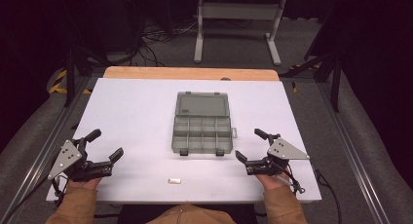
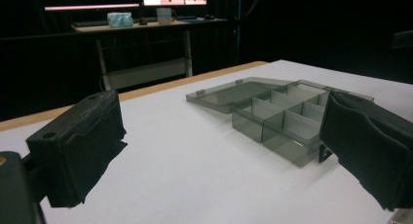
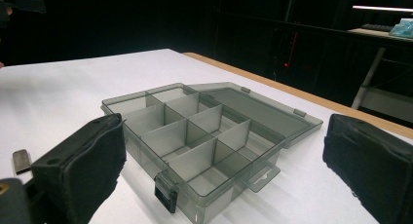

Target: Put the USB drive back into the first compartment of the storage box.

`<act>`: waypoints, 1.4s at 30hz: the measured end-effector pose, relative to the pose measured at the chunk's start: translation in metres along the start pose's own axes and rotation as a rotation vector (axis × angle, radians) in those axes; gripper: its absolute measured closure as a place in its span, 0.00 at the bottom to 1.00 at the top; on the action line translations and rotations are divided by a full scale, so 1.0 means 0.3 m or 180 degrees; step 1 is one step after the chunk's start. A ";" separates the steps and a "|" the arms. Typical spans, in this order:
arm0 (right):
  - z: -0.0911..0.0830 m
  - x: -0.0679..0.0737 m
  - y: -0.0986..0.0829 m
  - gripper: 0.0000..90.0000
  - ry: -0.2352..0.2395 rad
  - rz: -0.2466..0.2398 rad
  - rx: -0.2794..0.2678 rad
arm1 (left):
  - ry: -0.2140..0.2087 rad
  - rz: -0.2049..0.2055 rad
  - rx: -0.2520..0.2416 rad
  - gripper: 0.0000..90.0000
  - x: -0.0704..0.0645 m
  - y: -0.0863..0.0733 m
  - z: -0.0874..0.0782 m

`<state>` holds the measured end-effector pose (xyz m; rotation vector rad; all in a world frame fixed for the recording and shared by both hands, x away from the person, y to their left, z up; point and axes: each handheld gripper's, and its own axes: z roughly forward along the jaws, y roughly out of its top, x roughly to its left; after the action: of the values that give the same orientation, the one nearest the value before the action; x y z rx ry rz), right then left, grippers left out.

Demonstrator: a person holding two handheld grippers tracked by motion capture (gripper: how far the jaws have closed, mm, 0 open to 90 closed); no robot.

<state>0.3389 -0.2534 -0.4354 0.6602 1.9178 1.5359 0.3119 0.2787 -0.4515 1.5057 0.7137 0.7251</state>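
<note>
Between wide-open left gripper (image 1: 108, 145) and right gripper (image 1: 248, 145): open organizer box (image 1: 202, 129); small white piece (image 1: 174, 180), perhaps eraser, nearer.

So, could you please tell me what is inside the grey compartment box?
The compartment box lies open, lid folded flat behind it. Every compartment that shows looks bare; the near walls hide parts of some floors.

Compartment box (image 1: 202, 135) lies open at mid-table (image 1: 131, 107), its lid (image 1: 202, 105) folded flat on the far side, latches toward the person. Left gripper (image 1: 106, 146) rests on the table left of the box and nearer the front edge; right gripper (image 1: 247, 147) likewise on the right. Small piece (image 1: 174, 180) lies on the table between the grippers, before the box, near the front edge.
</note>
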 end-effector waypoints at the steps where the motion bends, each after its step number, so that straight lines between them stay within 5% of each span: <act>1: 0.000 -0.001 0.001 0.03 0.0000 -0.0003 0.0001 | -0.0027 -0.0012 -0.0022 0.04 0.000 0.000 0.000; 8: -0.001 0.003 0.007 0.04 0.0058 -0.0051 -0.0001 | -0.0133 -0.0126 -0.0020 0.04 0.003 0.007 0.004; 11: 0.001 0.005 0.014 0.04 0.0064 -0.0069 0.0032 | -0.0097 -0.0032 0.0173 0.05 -0.005 0.020 0.003; 21: 0.025 0.002 0.044 0.01 0.0132 0.0061 0.0227 | -0.0095 0.0071 0.0242 0.02 -0.017 0.034 0.000; 42: 0.174 0.096 0.156 0.05 0.0729 -0.0174 0.0390 | -0.0111 0.0032 0.0264 0.03 -0.009 0.032 0.000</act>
<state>0.3566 -0.1876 -0.4020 0.4958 2.1956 1.5242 0.3105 0.2759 -0.4420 1.5949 0.7177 0.6822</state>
